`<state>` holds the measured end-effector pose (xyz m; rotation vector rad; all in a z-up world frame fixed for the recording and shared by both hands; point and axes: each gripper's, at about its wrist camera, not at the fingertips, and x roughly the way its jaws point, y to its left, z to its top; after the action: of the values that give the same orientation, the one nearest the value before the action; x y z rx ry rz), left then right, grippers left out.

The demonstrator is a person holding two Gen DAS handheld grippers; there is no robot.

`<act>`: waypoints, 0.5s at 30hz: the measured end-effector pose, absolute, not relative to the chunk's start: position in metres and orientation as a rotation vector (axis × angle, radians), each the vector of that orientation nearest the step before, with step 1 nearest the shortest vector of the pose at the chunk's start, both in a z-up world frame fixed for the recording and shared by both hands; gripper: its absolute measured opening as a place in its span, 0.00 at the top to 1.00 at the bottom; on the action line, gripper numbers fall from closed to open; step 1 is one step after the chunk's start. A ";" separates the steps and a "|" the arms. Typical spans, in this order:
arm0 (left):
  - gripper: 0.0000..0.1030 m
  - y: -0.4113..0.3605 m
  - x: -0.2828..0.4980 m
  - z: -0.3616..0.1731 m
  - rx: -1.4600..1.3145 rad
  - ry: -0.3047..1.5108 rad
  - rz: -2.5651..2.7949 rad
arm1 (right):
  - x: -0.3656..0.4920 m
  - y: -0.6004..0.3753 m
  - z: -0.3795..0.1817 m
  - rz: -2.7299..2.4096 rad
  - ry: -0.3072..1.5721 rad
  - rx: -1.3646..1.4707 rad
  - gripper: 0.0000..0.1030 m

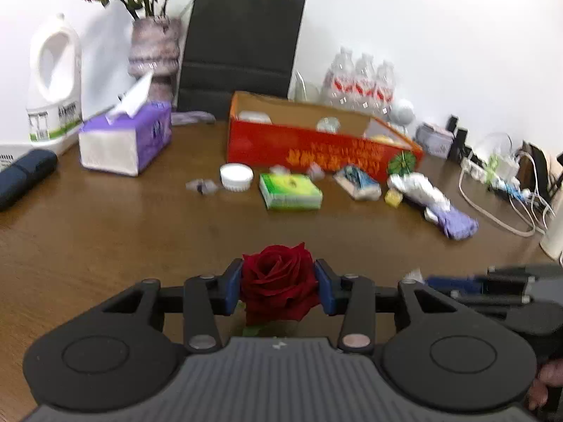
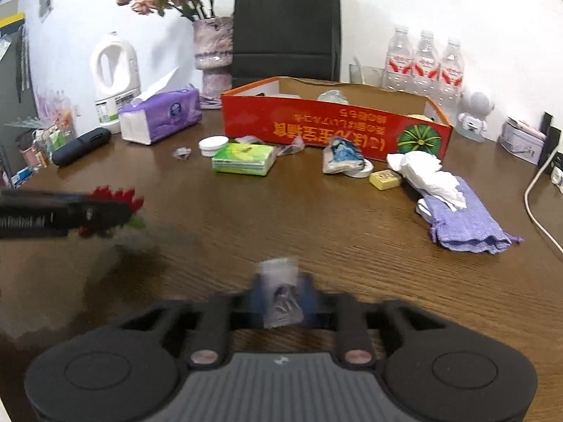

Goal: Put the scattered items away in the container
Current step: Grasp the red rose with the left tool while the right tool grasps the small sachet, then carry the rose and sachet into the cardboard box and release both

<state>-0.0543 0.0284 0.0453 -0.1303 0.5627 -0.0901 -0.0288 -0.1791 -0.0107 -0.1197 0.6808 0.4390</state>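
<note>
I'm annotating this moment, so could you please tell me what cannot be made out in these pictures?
- Small clear packet in the right tool, right wrist view: motion blur hides its contents.
- Red box, both views: its front wall hides most of what lies inside.
- Rose stem, left wrist view: hidden behind the left tool body.

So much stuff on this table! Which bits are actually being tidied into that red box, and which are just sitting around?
Part of the job:
- red box
- rose, held by the left gripper
- small clear packet, held by the right gripper
- green tissue pack
- white lid
- purple cloth

Just lying about:
- vase
- black bag
- water bottles
- detergent jug
</note>
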 end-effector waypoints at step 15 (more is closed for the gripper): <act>0.61 0.022 0.096 0.126 -0.082 0.425 -0.184 | 0.074 -0.237 0.096 0.353 0.443 0.039 0.90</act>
<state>0.0962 0.0221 0.1262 -0.0821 0.4254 -0.1842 0.0740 -0.2375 0.0957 0.0392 0.4433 0.3527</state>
